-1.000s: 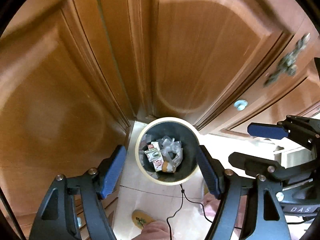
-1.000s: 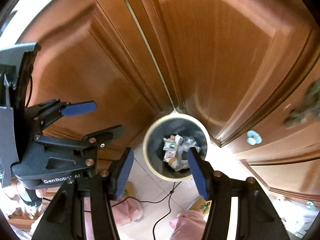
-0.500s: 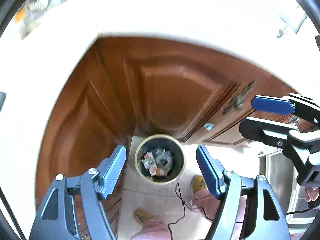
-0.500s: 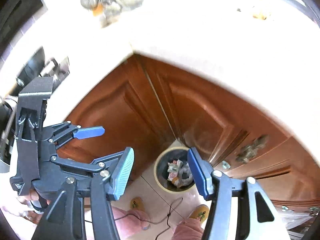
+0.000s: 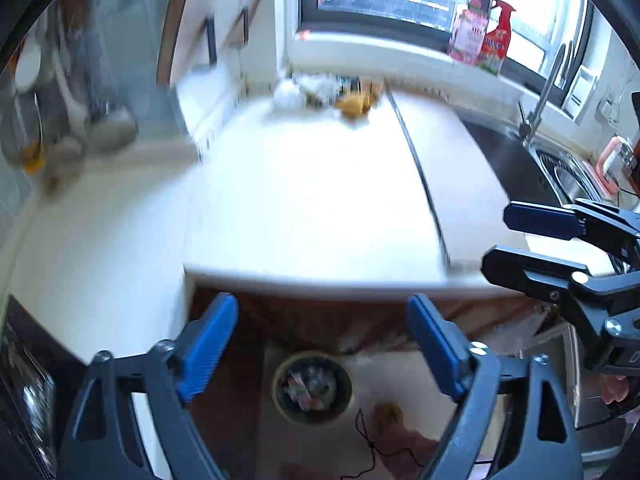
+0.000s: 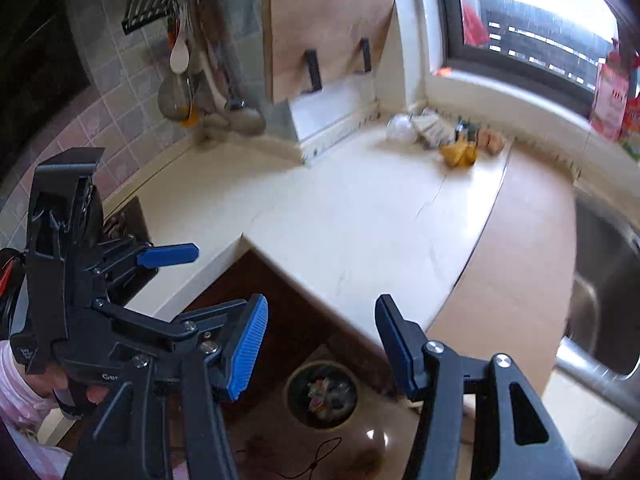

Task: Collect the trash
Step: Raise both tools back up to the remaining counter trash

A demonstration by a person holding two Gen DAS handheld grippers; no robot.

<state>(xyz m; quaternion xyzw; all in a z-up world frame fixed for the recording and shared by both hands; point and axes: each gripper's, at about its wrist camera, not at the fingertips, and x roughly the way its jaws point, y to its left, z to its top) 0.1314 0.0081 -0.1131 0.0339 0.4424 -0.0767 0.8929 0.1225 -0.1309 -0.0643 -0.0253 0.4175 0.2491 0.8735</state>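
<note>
Cream stone countertop (image 6: 360, 216) fills both wrist views, and the trash left to collect sits at its far corner under the window sill: a white crumpled ball (image 6: 401, 127), a greyish wrapper (image 6: 430, 128), a yellow-orange scrap (image 6: 459, 154) and a brownish piece (image 6: 492, 142), bunched close together. The left gripper (image 5: 322, 350) has just been opening its jaws, which stand wide with nothing between them; the right gripper (image 6: 320, 346) is also apart and empty. Down on the floor by the cabinet, the round bin (image 6: 322, 394) already has wrappers in it. The step in hand looks like the reach from the bin toward that far corner. To do it well, carry one gripper across the bare counter, pick the outermost scrap first, come down on it steeply, and close only once both pads bracket it
</note>
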